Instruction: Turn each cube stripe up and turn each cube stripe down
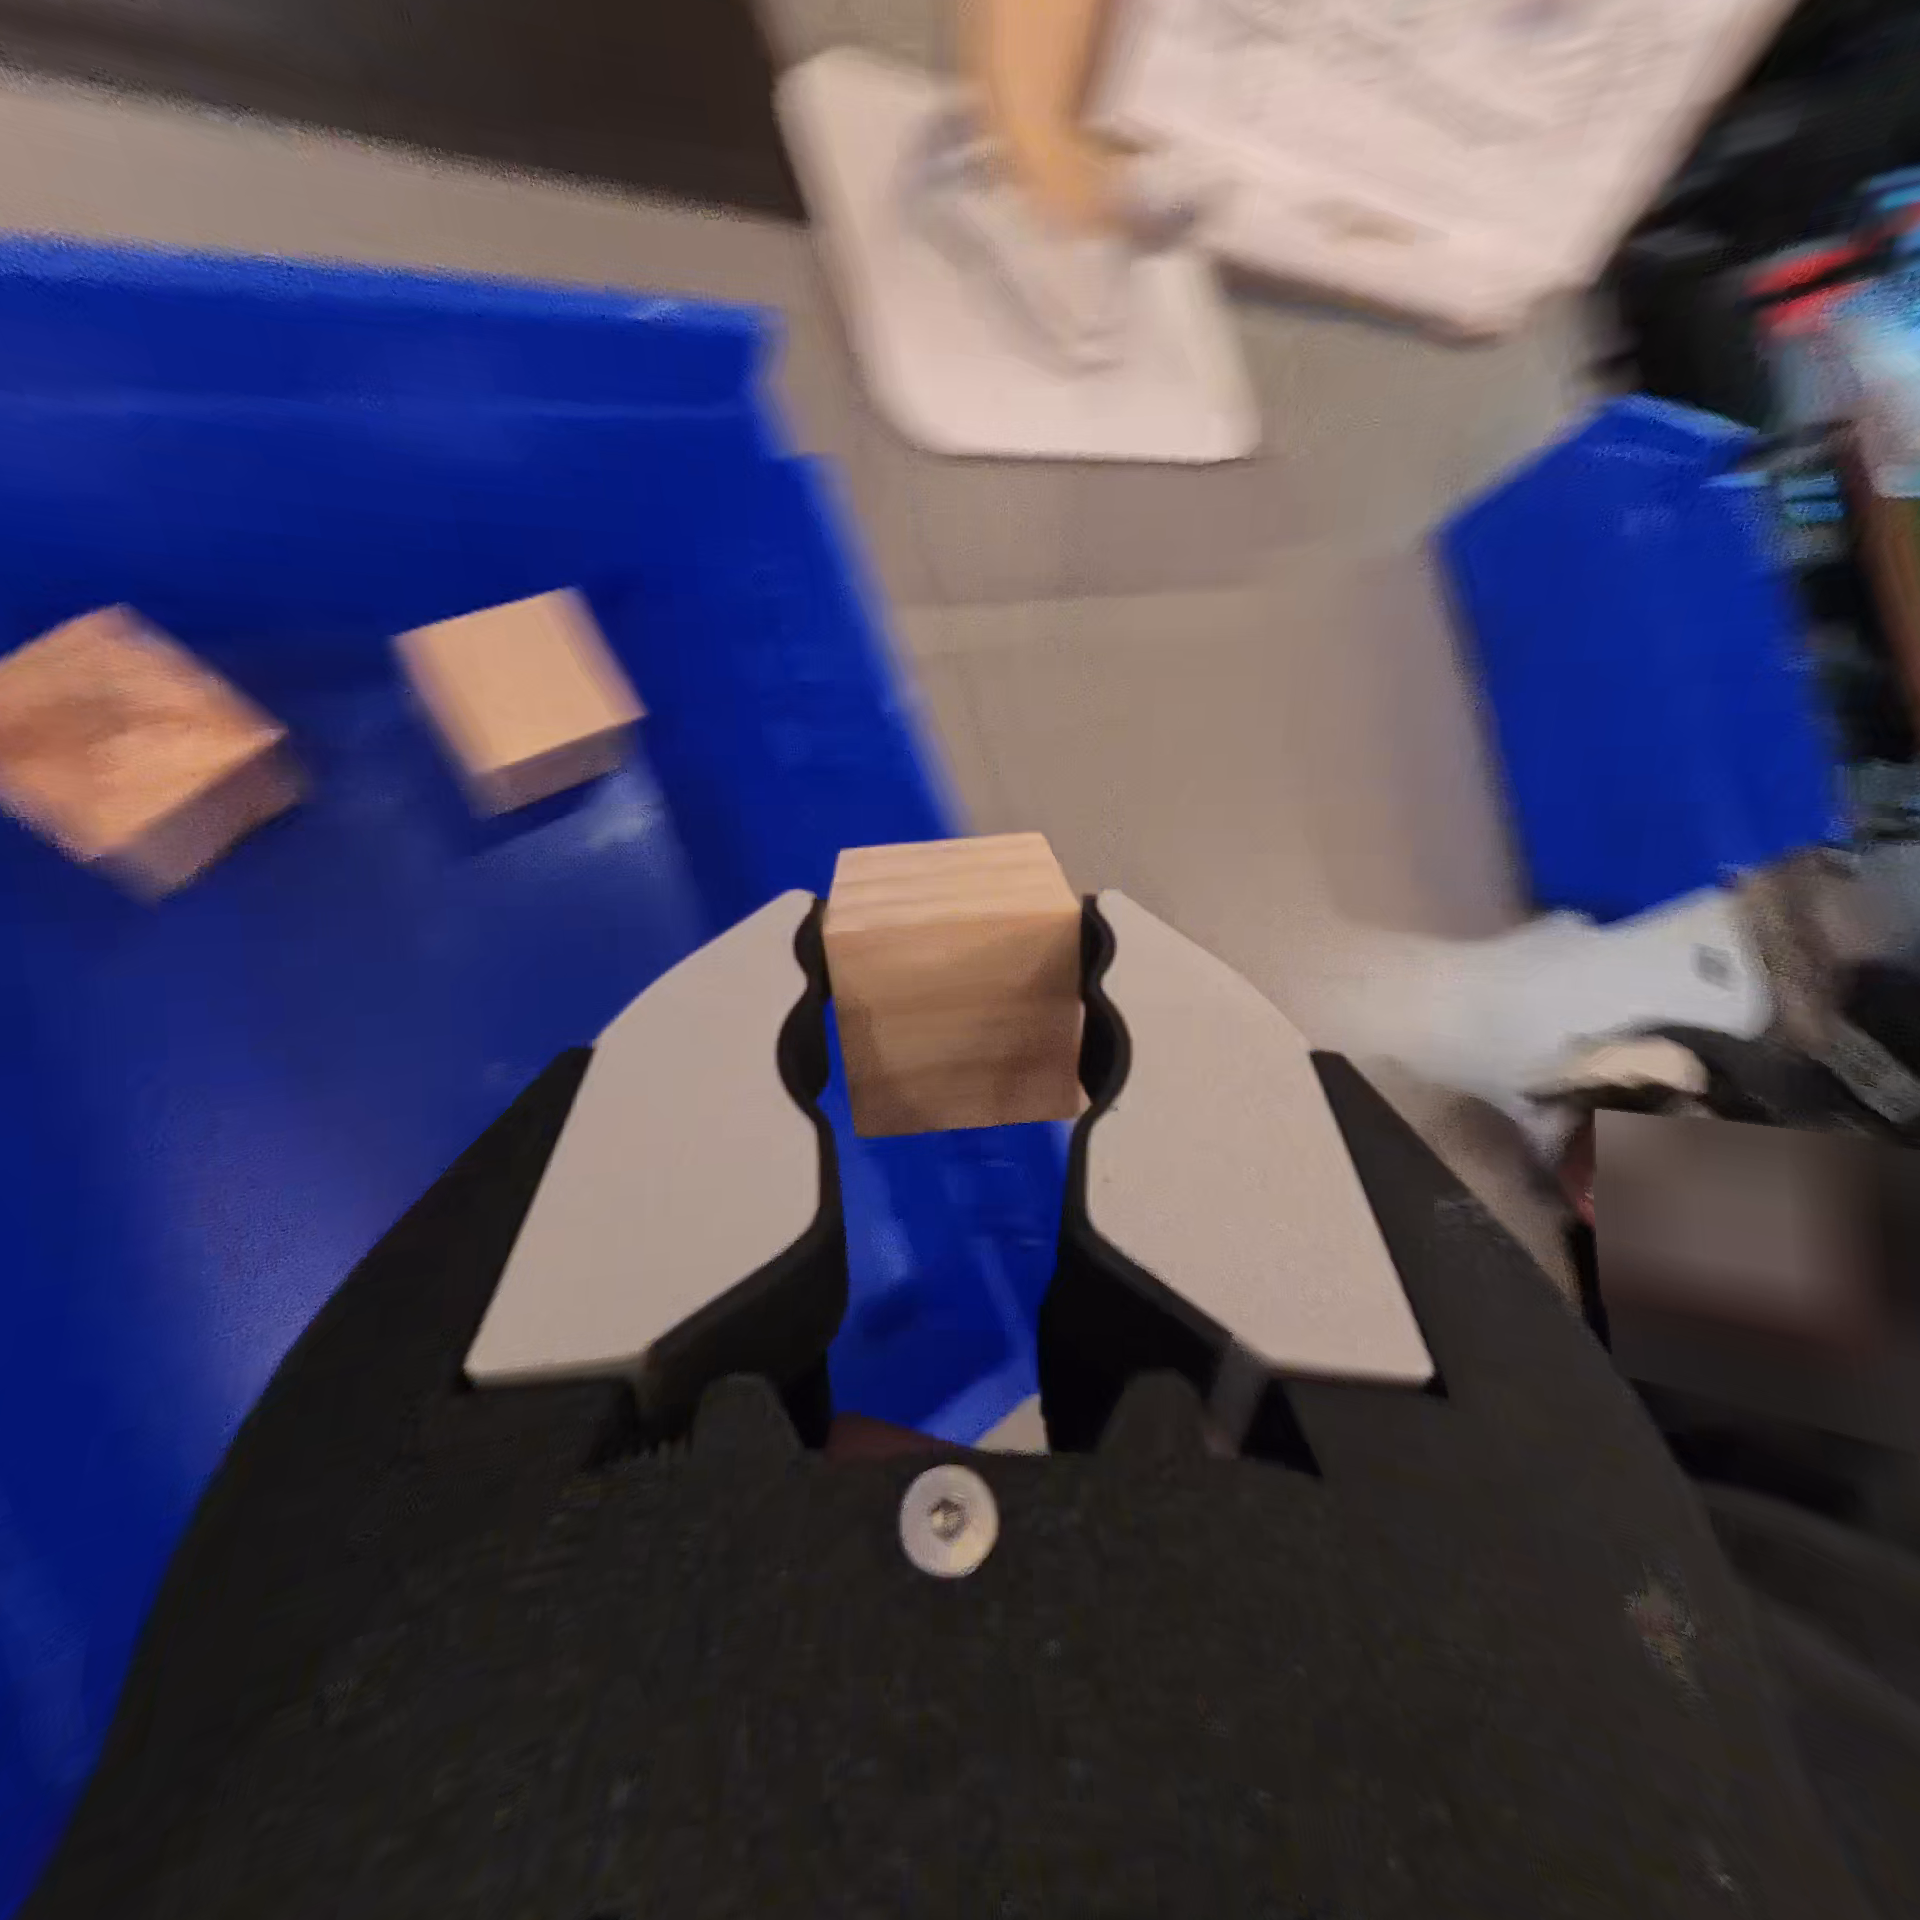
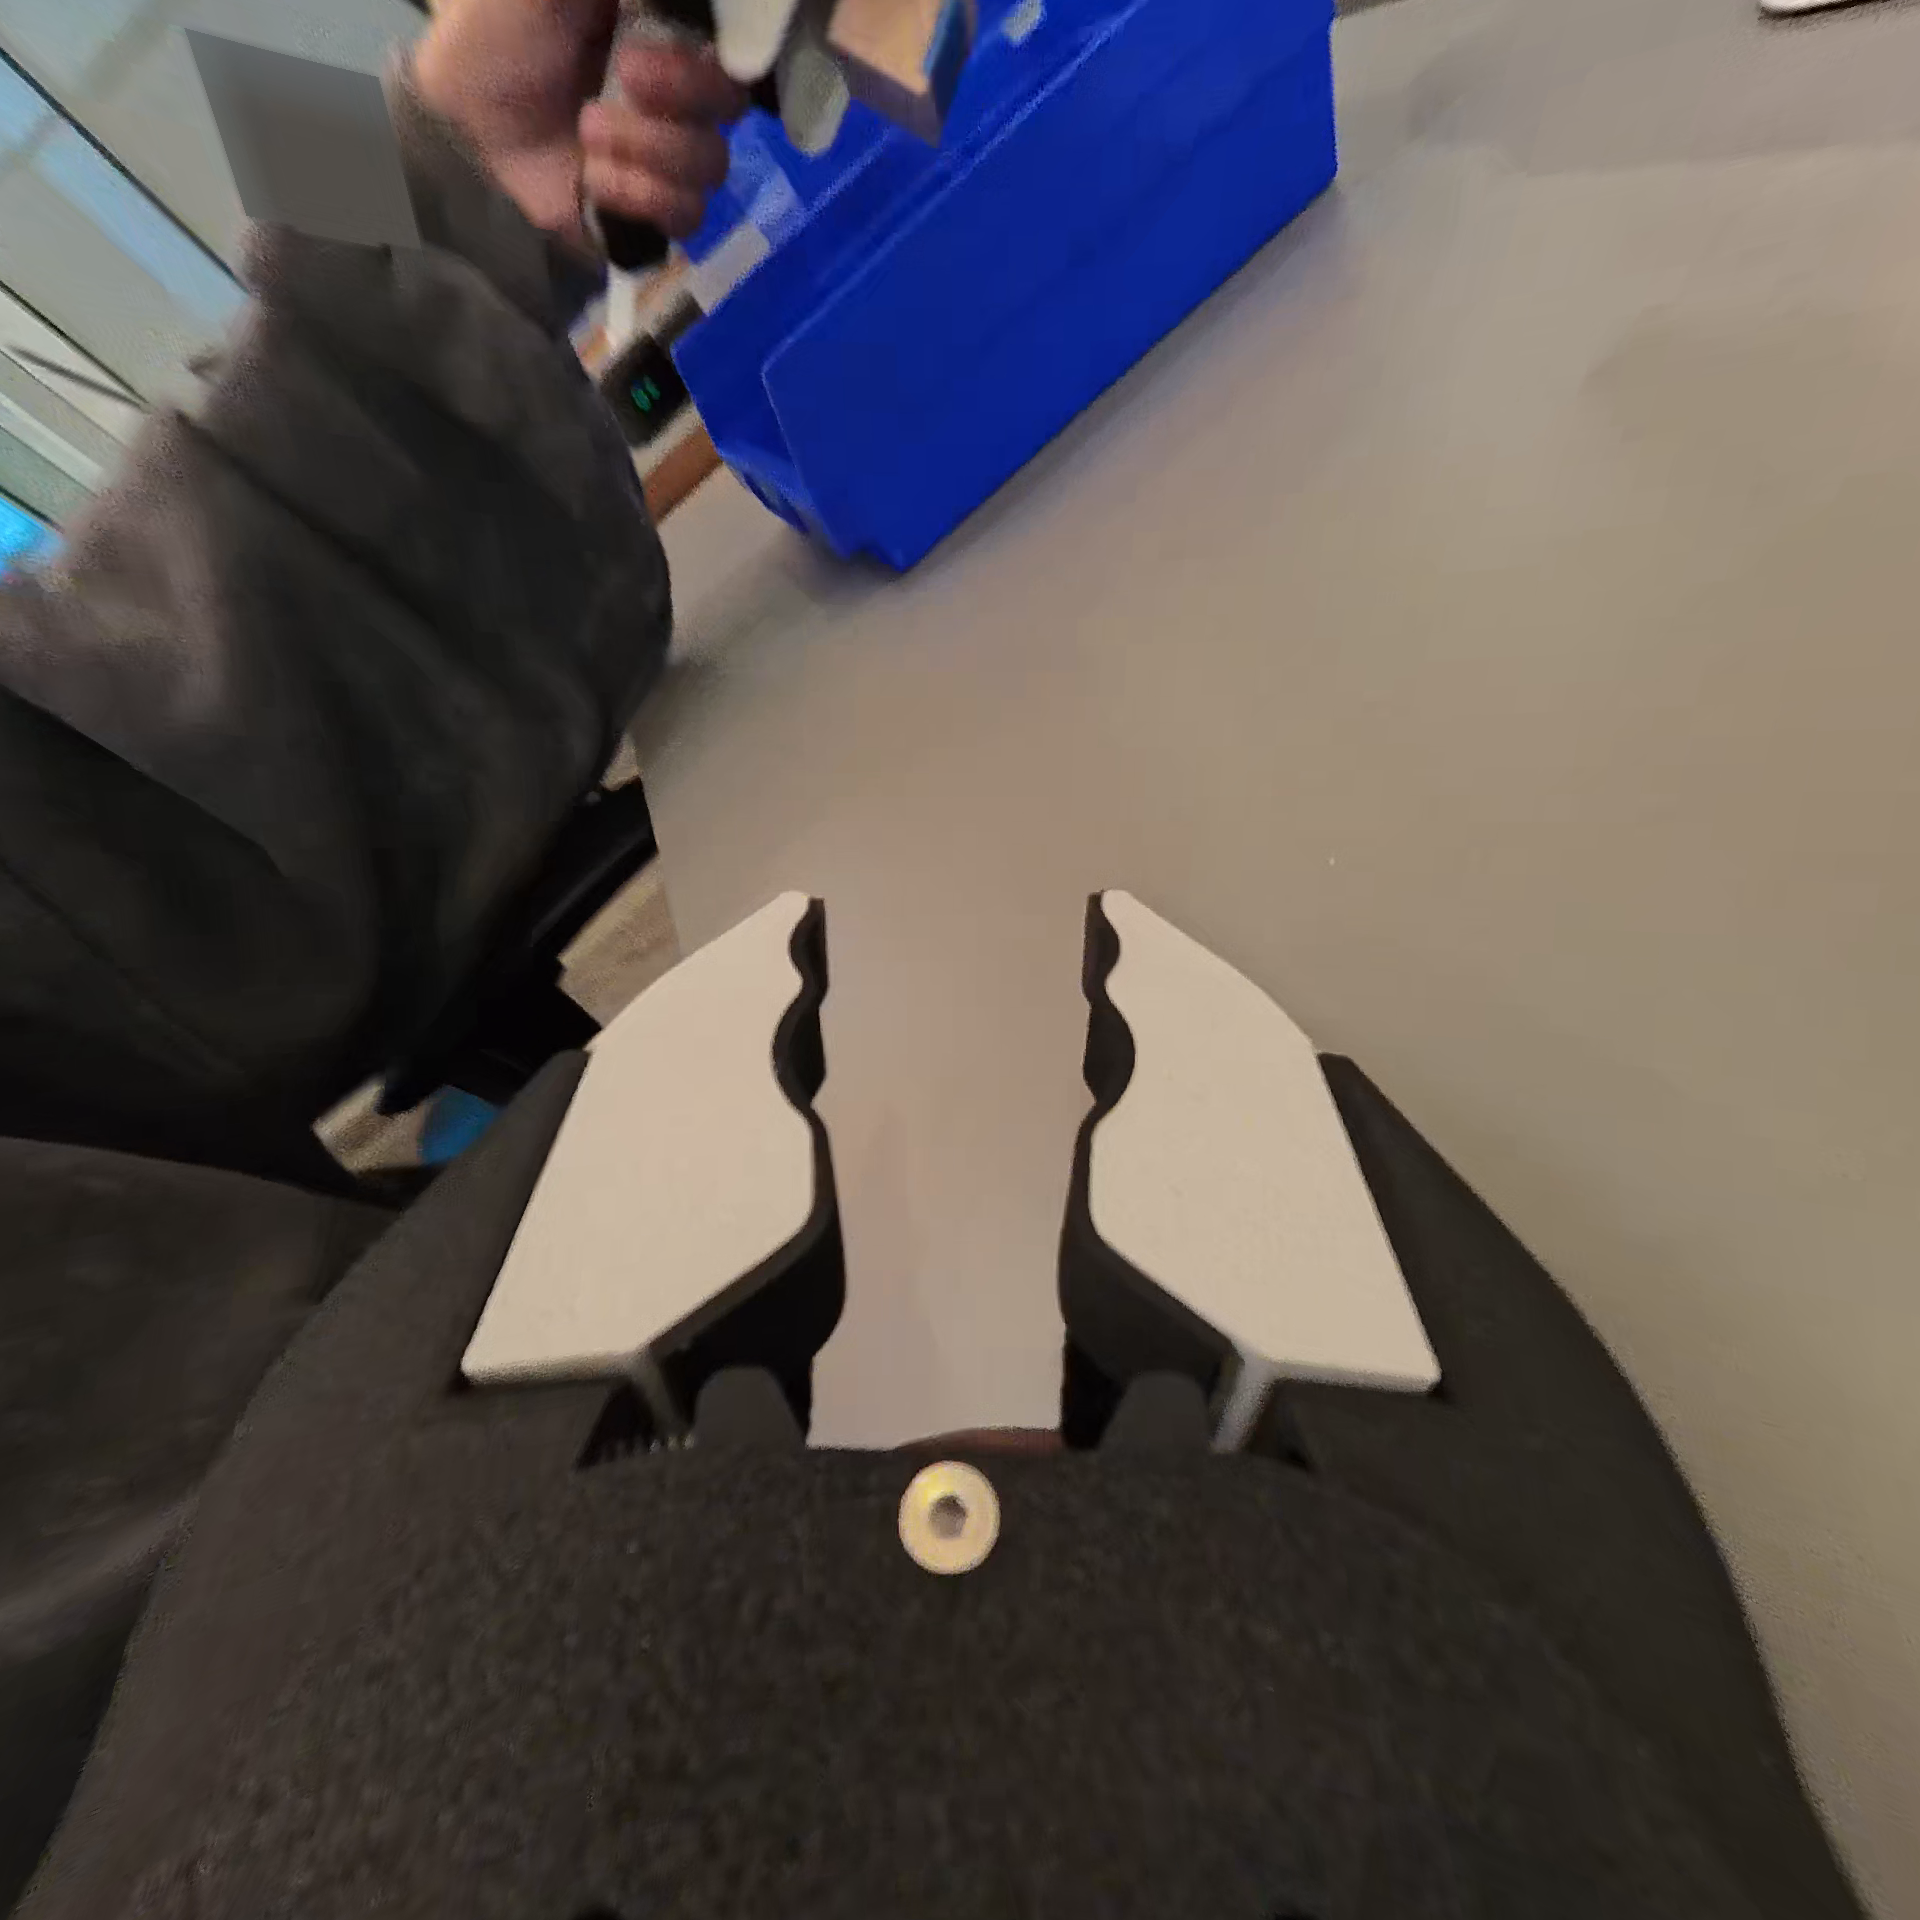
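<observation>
Between the fingers at the centre of the left wrist view, the left tongs (image 1: pixel 954 992) clamp a small pale wooden cube (image 1: pixel 954 987) by two opposite side faces, lifted clear of the large blue plastic bin (image 1: pixel 364 436) that fills the left half of the frame. Holding it by the sides leaves the other faces free, which suits rolling it over; no stripe shows on the faces turned to the camera. Two more wooden cubes, one tan (image 1: pixel 140 743) and one paler (image 1: pixel 520 698), lie on the bin's floor at middle left, apart from each other and blurred, so their markings cannot be read. A second blue bin (image 1: pixel 1621 655) stands at the right edge.

Low in the right wrist view, the right tongs (image 2: pixel 954 997) are parted with nothing between them, hanging over the bare grey desk (image 2: pixel 1455 727), apparently idle while the other side works. At the upper centre stands a blue bin (image 2: pixel 1039 312); above it, at the top edge, the person's hand (image 2: pixel 582 114) holds the other tool.
</observation>
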`<state>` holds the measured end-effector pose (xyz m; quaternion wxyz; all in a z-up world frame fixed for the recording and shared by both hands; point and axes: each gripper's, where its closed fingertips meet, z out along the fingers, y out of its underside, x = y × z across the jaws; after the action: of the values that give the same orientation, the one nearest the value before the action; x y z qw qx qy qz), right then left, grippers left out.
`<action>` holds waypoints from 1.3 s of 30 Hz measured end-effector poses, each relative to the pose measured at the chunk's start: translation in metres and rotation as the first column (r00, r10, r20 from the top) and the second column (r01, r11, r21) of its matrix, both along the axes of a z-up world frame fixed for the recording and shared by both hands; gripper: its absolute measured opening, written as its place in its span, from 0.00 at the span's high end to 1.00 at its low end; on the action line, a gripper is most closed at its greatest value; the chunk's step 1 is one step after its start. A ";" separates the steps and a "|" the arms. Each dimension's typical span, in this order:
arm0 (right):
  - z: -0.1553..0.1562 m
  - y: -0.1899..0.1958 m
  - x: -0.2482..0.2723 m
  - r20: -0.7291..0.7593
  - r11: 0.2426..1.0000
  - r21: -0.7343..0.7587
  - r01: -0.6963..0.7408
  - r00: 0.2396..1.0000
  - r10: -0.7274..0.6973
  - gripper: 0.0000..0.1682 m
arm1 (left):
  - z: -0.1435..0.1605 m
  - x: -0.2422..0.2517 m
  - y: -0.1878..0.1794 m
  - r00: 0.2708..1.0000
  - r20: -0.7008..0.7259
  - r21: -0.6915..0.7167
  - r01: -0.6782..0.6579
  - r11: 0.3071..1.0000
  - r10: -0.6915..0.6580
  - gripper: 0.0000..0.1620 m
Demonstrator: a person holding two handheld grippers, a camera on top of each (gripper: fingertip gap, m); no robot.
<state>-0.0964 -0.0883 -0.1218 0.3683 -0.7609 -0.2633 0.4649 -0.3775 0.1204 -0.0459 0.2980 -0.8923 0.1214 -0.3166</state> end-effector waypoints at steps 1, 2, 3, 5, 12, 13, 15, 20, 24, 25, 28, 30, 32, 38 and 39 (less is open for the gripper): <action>0.003 0.004 -0.001 -0.043 1.000 -0.021 -0.006 0.999 0.005 0.71 | 0.016 0.020 -0.016 0.994 0.084 0.070 0.057 0.996 -0.063 0.72; 0.007 0.009 -0.002 -0.095 0.999 -0.048 -0.012 0.995 0.007 0.70 | 0.031 0.041 -0.032 0.977 0.165 0.137 0.111 0.984 -0.133 0.72; 0.013 0.015 -0.004 -0.155 0.997 -0.076 -0.018 0.988 0.006 0.68 | 0.045 0.063 -0.050 0.948 0.240 0.202 0.162 0.966 -0.209 0.72; 0.032 0.029 -0.009 -0.303 0.991 -0.125 -0.041 0.953 0.001 0.64 | 0.067 0.104 -0.080 0.880 0.336 0.315 0.231 0.921 -0.335 0.73; 0.116 0.045 -0.041 -0.555 0.988 0.033 -0.153 0.819 0.145 0.57 | 0.096 0.218 -0.142 0.653 0.446 0.518 0.369 0.772 -0.612 0.73; 0.122 0.045 -0.045 -0.553 0.986 0.067 -0.150 0.817 0.161 0.56 | 0.091 0.229 -0.144 0.650 0.430 0.522 0.388 0.760 -0.627 0.73; 0.128 0.046 -0.052 -0.543 0.985 0.097 -0.141 0.822 0.172 0.56 | 0.082 0.244 -0.141 0.662 0.422 0.516 0.387 0.764 -0.619 0.73; 0.118 0.049 -0.048 -0.564 0.987 0.033 -0.155 0.813 0.147 0.73 | 0.062 0.262 -0.148 0.630 0.432 0.490 0.437 0.754 -0.645 0.72; 0.103 0.051 -0.040 -0.515 0.990 0.021 -0.138 0.848 0.129 0.73 | 0.040 0.260 -0.150 0.682 0.408 0.429 0.444 0.787 -0.607 0.72; 0.104 0.050 -0.038 -0.536 0.989 0.014 -0.145 0.834 0.130 0.73 | 0.039 0.255 -0.152 0.691 0.411 0.425 0.432 0.796 -0.595 0.61; 0.103 0.050 -0.028 -0.516 0.992 0.020 -0.121 0.849 0.114 0.73 | 0.026 0.228 -0.158 0.792 0.326 0.437 0.358 0.825 -0.516 0.47; 0.104 0.051 -0.020 -0.492 0.995 0.050 -0.086 0.865 0.100 0.73 | 0.004 0.209 -0.164 0.882 0.220 0.466 0.281 0.839 -0.417 0.49; 0.106 0.052 -0.013 -0.464 0.995 0.075 -0.058 0.882 0.086 0.73 | -0.022 0.198 -0.179 0.923 0.156 0.487 0.238 0.840 -0.352 0.55; 0.143 0.067 0.042 -0.256 0.948 0.286 0.137 0.965 -0.062 0.73 | -0.070 0.211 -0.211 0.914 0.010 0.416 0.366 0.832 -0.407 0.59; 0.154 0.074 0.065 -0.212 0.920 0.332 0.207 0.967 -0.142 0.73 | -0.072 0.214 -0.213 0.906 0.002 0.411 0.385 0.826 -0.424 0.59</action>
<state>-0.0309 -0.0144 0.0319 0.5612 -0.6571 -0.2380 0.4435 -0.1638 -0.0931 -0.1177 0.4059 -0.7500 0.3559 -0.3821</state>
